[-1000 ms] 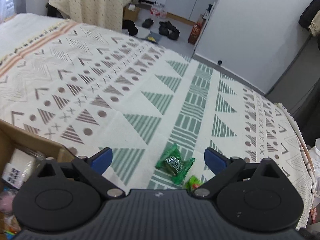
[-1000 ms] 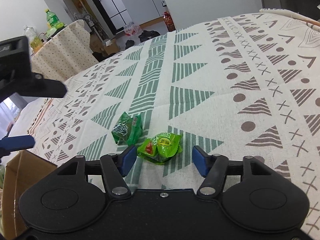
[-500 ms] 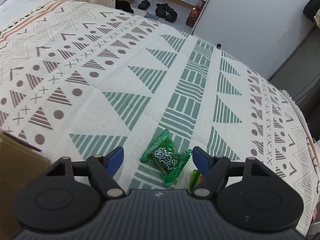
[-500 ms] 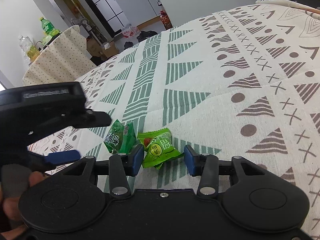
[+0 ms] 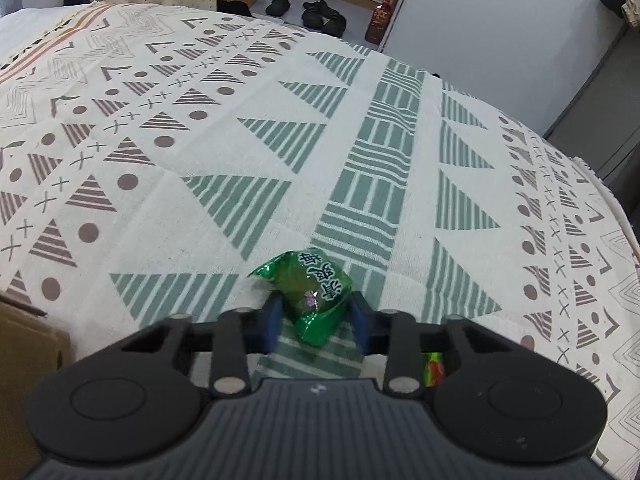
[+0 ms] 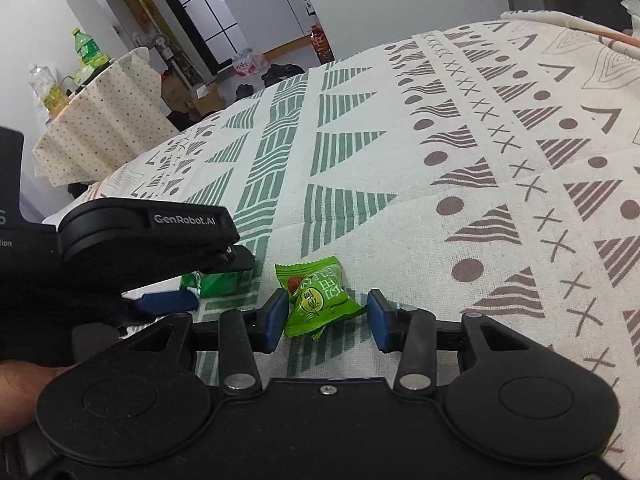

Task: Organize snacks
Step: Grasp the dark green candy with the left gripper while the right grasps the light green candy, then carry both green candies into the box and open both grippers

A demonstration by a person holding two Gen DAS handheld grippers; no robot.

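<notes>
A dark green snack packet (image 5: 310,292) lies on the patterned cloth (image 5: 280,152). My left gripper (image 5: 316,316) straddles it with its jaws closing, and both blue pads touch the wrapper's sides. The right wrist view shows that gripper (image 6: 216,280) from the side, over the same packet (image 6: 218,284). Just right of it, a light green snack packet (image 6: 320,300) sits on the cloth between the pads of my right gripper (image 6: 328,316), which is shut on it. A sliver of that packet (image 5: 434,368) shows behind the left gripper's right finger.
A cardboard box (image 5: 24,352) stands at the cloth's near left edge. A hand (image 6: 24,376) holds the left gripper. Beyond the cloth's far edge are a draped side table with bottles (image 6: 92,120), shoes (image 5: 320,14) on the floor and a white wall.
My left gripper came down over the dark green packet and its wide jaws narrowed onto it. The right gripper's jaws narrowed around the light green packet, then held still.
</notes>
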